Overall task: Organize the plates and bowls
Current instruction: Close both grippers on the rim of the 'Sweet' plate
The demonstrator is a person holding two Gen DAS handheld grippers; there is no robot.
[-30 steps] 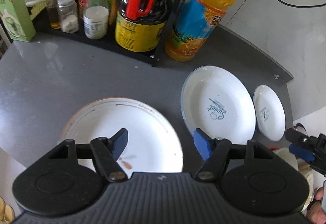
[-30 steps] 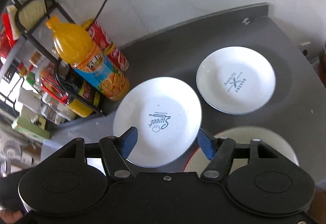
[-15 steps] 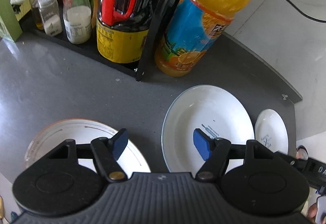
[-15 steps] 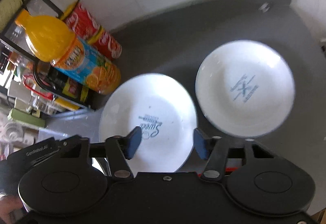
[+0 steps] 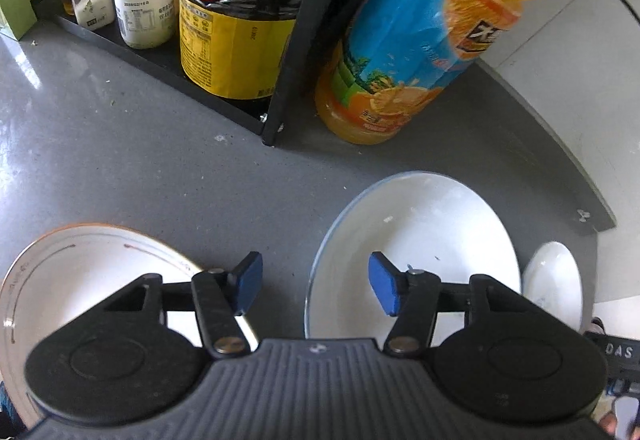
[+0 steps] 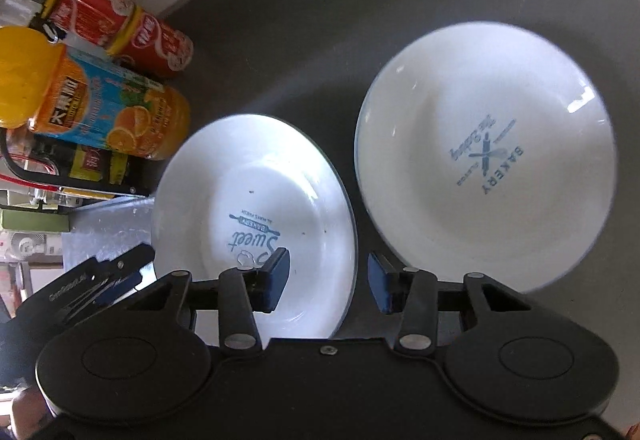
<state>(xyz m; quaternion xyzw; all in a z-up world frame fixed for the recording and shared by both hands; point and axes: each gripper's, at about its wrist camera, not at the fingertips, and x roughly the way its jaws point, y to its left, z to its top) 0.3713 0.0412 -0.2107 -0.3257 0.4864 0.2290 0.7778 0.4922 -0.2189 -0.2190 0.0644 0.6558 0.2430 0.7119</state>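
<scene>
1. My left gripper (image 5: pixel 314 288) is spread, empty, its right finger over the "Sweet" plate (image 5: pixel 424 240).
2. My right gripper (image 6: pixel 322 282) is spread, straddling that plate's 4 o'clock rim.
3. The "Bakery" plate (image 6: pixel 484 156) lies beside it at 2 o'clock.

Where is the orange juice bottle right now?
In the left wrist view, the orange juice bottle stands on the grey counter beside the black rack, just behind the white plate; red cans stand next to it in the right view.
</scene>
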